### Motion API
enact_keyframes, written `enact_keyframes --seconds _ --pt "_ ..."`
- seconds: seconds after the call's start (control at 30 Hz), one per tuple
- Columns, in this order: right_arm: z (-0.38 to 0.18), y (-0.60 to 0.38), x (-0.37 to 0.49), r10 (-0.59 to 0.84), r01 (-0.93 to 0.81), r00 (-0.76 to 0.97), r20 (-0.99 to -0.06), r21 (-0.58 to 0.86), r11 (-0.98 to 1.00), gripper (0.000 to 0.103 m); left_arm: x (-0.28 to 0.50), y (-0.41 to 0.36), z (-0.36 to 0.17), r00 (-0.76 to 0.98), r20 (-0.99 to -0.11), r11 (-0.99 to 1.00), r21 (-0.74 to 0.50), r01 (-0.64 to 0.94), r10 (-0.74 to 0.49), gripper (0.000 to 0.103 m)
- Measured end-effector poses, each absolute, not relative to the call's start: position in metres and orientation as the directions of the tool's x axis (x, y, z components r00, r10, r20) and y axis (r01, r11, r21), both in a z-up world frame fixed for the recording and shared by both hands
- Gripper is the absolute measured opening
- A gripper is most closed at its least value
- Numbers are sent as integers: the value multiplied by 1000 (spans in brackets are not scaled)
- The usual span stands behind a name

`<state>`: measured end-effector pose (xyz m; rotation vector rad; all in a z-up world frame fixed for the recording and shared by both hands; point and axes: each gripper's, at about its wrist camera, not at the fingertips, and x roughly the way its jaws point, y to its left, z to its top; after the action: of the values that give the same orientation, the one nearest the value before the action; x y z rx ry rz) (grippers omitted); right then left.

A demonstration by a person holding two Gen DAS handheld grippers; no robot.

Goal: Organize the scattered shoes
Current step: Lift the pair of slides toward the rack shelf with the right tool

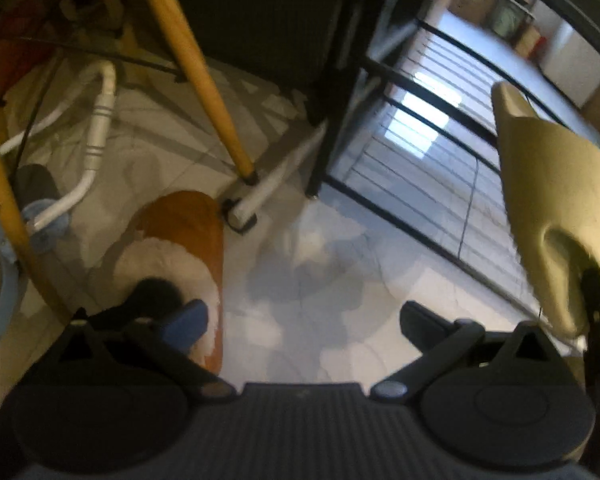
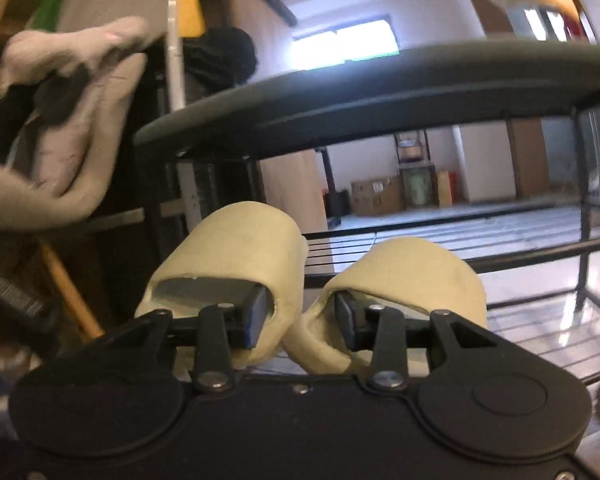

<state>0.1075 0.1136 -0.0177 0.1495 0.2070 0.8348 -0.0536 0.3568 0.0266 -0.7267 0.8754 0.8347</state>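
My right gripper [image 2: 300, 320] is shut on a pair of pale yellow slippers [image 2: 236, 256], one finger inside each slipper, pinching their inner sides together. It holds them in front of the black wire shoe rack [image 2: 440, 240]. In the left wrist view the slippers [image 1: 552, 200] hang at the right, beside the rack [image 1: 420, 128]. My left gripper [image 1: 300, 320] is open above the floor. Its left fingertip [image 1: 188, 320] is over a brown slipper with white fleece lining [image 1: 180, 240] lying on the tiles.
Yellow wooden chair legs [image 1: 196, 68] and a white pipe [image 1: 100, 120] stand behind the brown slipper. A grey cloth [image 2: 80, 92] hangs at the left of the rack. Boxes [image 2: 376, 196] stand far behind the rack.
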Motion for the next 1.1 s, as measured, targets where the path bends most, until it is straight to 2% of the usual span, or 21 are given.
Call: enact_keyframes --seconds 0.17,0.37,0.5,0.6,0.83,1.1 --pt "-23 121 85 753 -722 647 -124 218 657 38 -60 372 26 401 -865 435 -250 -865 301 102" --pt "-20 89 36 777 -778 625 -74 24 627 38 -56 368 17 385 -889 456 -244 -856 248 102" --pt "-8 74 15 802 -795 598 -7 -137 591 39 -58 365 20 382 -880 449 -231 -863 282 102" --pt "3 79 26 815 -806 579 2 -153 572 39 -59 364 24 385 -870 443 -228 -867 307 102" --pt "16 155 108 799 -799 601 -26 -59 598 39 -60 368 24 393 -865 444 -233 -865 312 102" --pt "5 267 154 756 -737 654 -17 -238 633 39 -55 370 20 418 -875 445 -281 -850 246 102"
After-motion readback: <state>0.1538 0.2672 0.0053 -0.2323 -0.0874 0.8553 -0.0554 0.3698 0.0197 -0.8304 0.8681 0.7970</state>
